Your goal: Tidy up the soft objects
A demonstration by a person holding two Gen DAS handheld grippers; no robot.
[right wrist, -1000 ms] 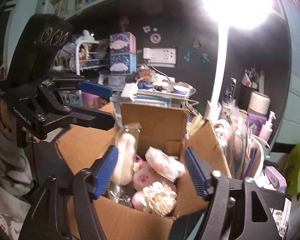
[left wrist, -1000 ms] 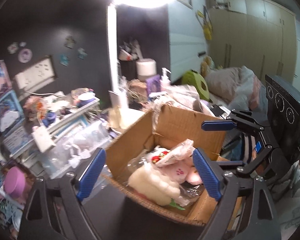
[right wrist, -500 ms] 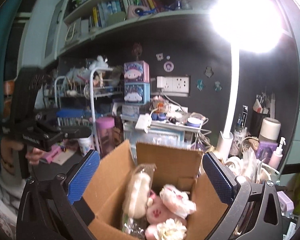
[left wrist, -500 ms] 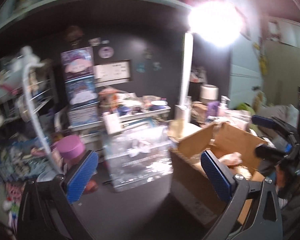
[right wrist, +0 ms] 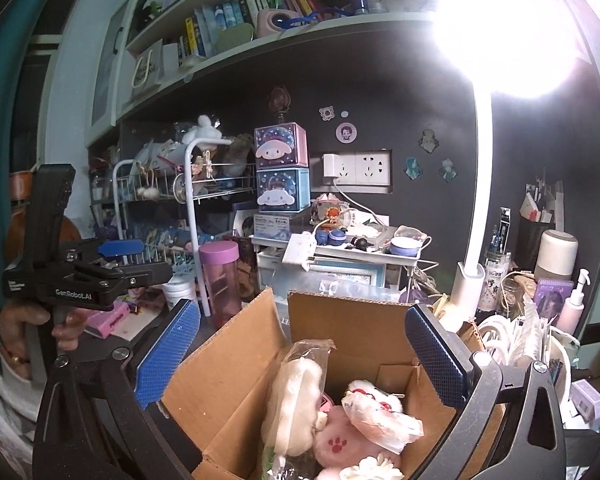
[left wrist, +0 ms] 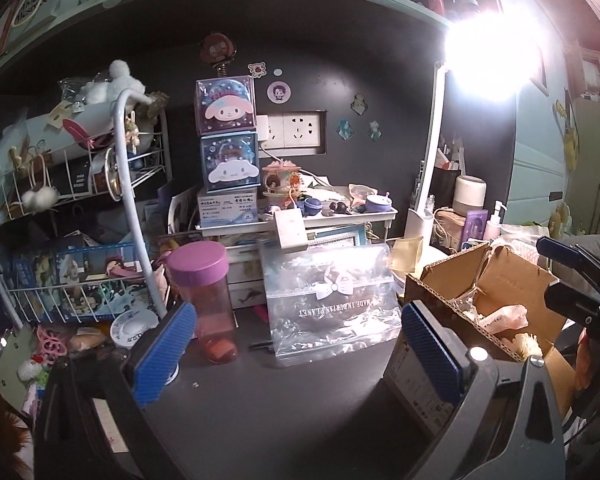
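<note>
Cluttered desk (left wrist: pixel 260 392); soft toys (right wrist: pixel 364 420) in box (right wrist: pixel 228 384) below spread, empty R tongs (right wrist: pixel 300 356); L tongs (left wrist: pixel 296 352) likewise.

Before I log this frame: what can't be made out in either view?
- Box bottom, right wrist view: cut off by the lower edge, so the toys can't be counted.
- Box contents, left wrist view: mostly hidden behind its near wall and the left tongs.
- Lamp head, both views: blown out by glare.
- Bottle contents: too dim to identify.
</note>
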